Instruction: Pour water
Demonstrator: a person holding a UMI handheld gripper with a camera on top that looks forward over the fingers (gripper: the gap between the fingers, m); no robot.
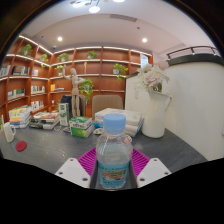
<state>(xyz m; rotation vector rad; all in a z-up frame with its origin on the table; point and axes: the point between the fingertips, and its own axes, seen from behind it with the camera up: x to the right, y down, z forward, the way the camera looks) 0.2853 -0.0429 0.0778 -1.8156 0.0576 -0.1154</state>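
A clear plastic water bottle [113, 155] with a light blue cap and a blue label stands upright between my gripper's [113, 168] two fingers. Both magenta pads [87, 160] press against its sides, so the gripper is shut on the bottle. The bottle's base is hidden below the fingers. Beyond it lies the dark grey table top [50, 148].
A white vase with white flowers [154, 120] stands ahead to the right of the bottle. Small boxes and packets [80, 126] lie on the table ahead to the left, with a pink item [21, 146] nearer. Wooden shelves [60, 75] line the back wall.
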